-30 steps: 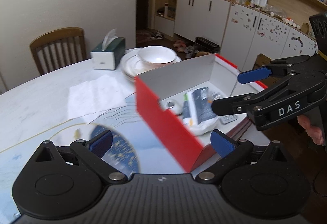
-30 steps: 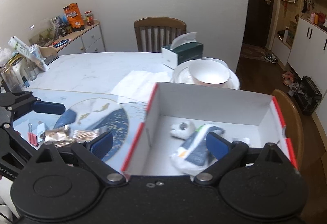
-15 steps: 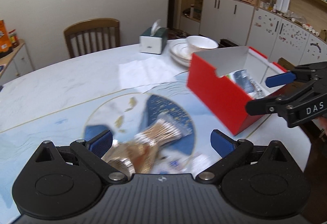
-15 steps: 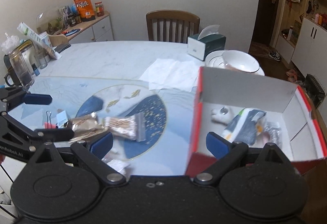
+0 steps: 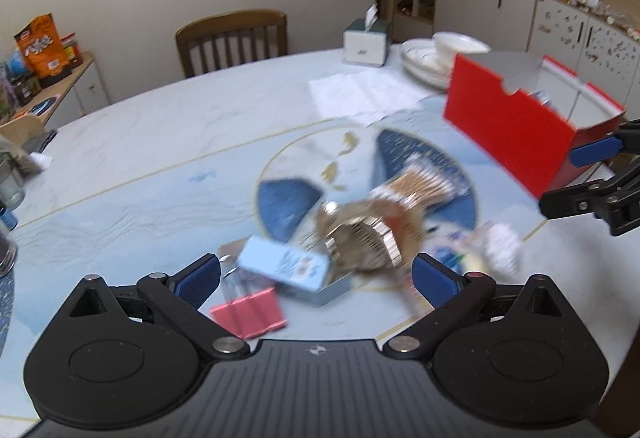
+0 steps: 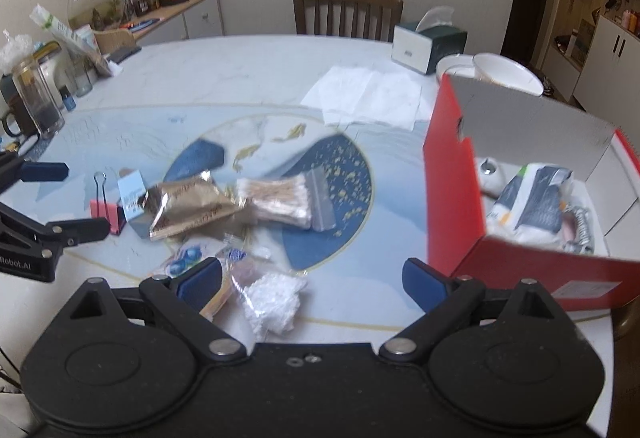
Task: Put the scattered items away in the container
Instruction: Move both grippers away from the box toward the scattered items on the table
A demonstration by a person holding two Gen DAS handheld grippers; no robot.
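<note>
The open red cardboard box with a white inside (image 6: 452,174) stands at the right edge of the pale marble-patterned round table (image 6: 240,70). In it lie a white-and-dark-blue plastic pouch (image 6: 532,198), a small white rounded object (image 6: 490,174) against the back wall, and a metallic coiled item (image 6: 580,226) near the front right; the rest of its contents are too blurred to name.

To the left of the box, on the table's blue and gold medallion, the loose items lie close together: a clear bag of cotton swabs (image 6: 280,198), touching it a crinkled gold foil packet (image 6: 188,206), then a small light-blue carton (image 6: 130,198) and a pink binder clip (image 6: 105,208). Nearer the camera are a crumpled white plastic wrapper (image 6: 272,302) and small blue-printed sachets (image 6: 188,258).

The left gripper (image 5: 316,278) hovers above the carton and the clip with its jaws spread wide and nothing between them. The right gripper (image 6: 312,278) is likewise wide open and empty, above the white wrapper.

Farther back are unfolded white paper napkins (image 6: 368,98), a stack of white bowls and plates (image 6: 504,76) behind the box, a dark green tissue box (image 6: 428,42) and a wooden chair (image 6: 348,10).
</note>
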